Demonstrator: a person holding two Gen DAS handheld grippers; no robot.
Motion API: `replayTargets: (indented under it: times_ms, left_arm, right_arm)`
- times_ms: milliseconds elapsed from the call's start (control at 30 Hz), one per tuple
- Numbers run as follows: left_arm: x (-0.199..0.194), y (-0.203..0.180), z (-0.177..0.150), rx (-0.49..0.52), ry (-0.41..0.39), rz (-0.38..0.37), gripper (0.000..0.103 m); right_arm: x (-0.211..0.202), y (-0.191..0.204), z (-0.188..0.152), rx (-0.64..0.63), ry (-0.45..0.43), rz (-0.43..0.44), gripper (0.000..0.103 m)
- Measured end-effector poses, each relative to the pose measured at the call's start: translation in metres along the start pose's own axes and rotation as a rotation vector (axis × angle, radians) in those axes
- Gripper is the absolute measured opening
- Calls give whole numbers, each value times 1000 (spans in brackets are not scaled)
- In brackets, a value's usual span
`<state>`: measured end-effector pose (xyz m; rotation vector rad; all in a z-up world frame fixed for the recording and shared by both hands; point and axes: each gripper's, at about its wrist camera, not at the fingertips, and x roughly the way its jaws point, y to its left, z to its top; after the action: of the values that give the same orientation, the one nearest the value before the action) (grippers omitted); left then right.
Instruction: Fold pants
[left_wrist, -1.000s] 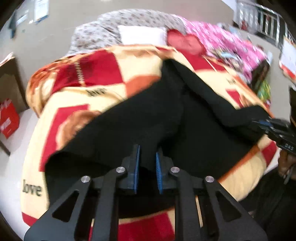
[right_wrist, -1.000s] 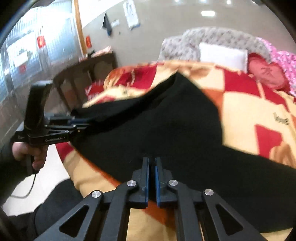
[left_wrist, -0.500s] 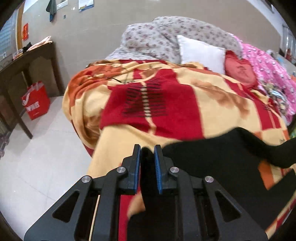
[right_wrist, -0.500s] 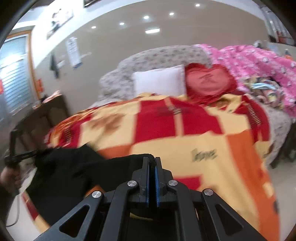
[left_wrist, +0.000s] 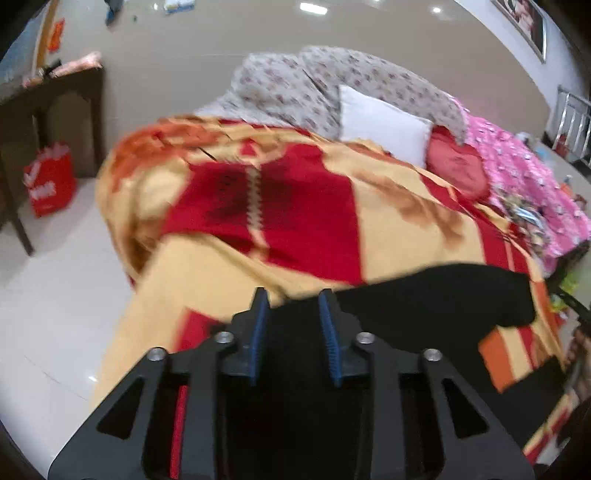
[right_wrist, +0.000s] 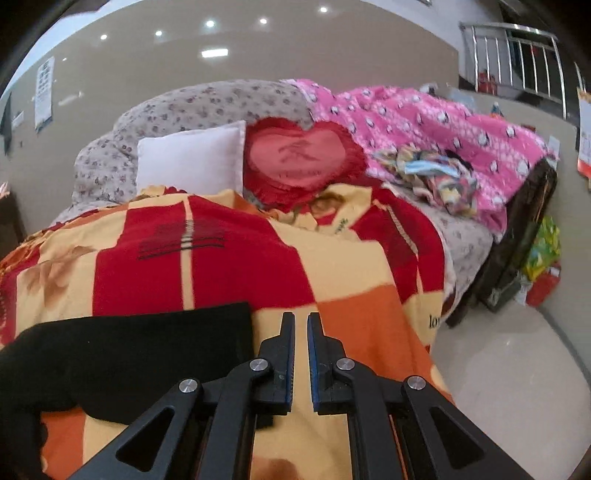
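Note:
The black pants (left_wrist: 424, 302) lie in a folded band on the red and yellow blanket (left_wrist: 295, 221) near the bed's front edge. My left gripper (left_wrist: 293, 295) sits over their left end. Its jaws are opening, and the black cloth lies loose between and under the blue pads without being pressed. In the right wrist view the pants (right_wrist: 140, 350) lie to the left of my right gripper (right_wrist: 301, 314). That gripper is shut with nothing in it, and bare blanket (right_wrist: 351, 273) shows through the thin slit between its pads.
A white pillow (right_wrist: 188, 158), a red heart cushion (right_wrist: 299, 158) and a pink quilt (right_wrist: 443, 122) lie at the head of the bed. A dark side table (left_wrist: 48, 110) and a red bag (left_wrist: 50, 181) stand left of the bed. Pale floor (right_wrist: 517, 369) lies right of it.
The spread pants have been brought into a folded band. My left jaws have parted off the cloth. My right gripper has swung right and no longer has pants between its pads.

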<state>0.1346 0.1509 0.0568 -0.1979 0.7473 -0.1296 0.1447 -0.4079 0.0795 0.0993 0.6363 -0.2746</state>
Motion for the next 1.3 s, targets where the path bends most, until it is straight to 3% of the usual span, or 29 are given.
replayTargets:
  times_ms: [100,200,300,367,400,500,633,700,733,767,800,1033,1200,1233,1300]
  left_arm:
    - [16,-14,-15,46,19,16,33]
    - [28,-18,-22,70,42,87,34]
    - [37,-12,-21,30,75,129,34]
    - [41,0,-23,-29,98,96,34]
    - [39,6,-22,-65,91,70,34]
    - [36,14,-24,-110,78,46,34]
    - [35,14,-24,-107,79,49,34]
    - [35,14,-24,-113,79,46,34]
    - [35,14,-24,-114,80,45,34]
    - [35,13,-24,-113,82,45,34]
    - [35,14,-24,-112,81,46,34]
    - [38,14,-24,-114,82,37,34]
    - [38,13,-24,-110,84,25,34]
    - [37,14,-24,-113,84,23,34]
    - [37,15,-24,-115,83,21,34]
  right_arm:
    - [5,-21,-11,109,118,203,7]
    - [13,-36,-31,262,262,337,11]
    - [18,-37,-50,375,355,419,29]
    - [30,-40,-58,471,404,439,39]
    - [33,-42,-59,515,382,456,39]
    - [42,-43,-57,601,351,451,43]
    - [47,-39,-50,568,325,425,43]
    - [42,-38,-52,529,325,383,32]
    - [40,-36,-50,507,321,373,17]
    - [34,-37,-50,492,305,371,9]
    - [28,-38,-51,470,280,361,6]
    - [-37,-54,-40,344,173,320,4]
    - [-20,-61,-56,279,260,265,4]
    - [-14,-62,-61,256,279,236,4]
    - [-7,-66,-68,203,284,29,3]
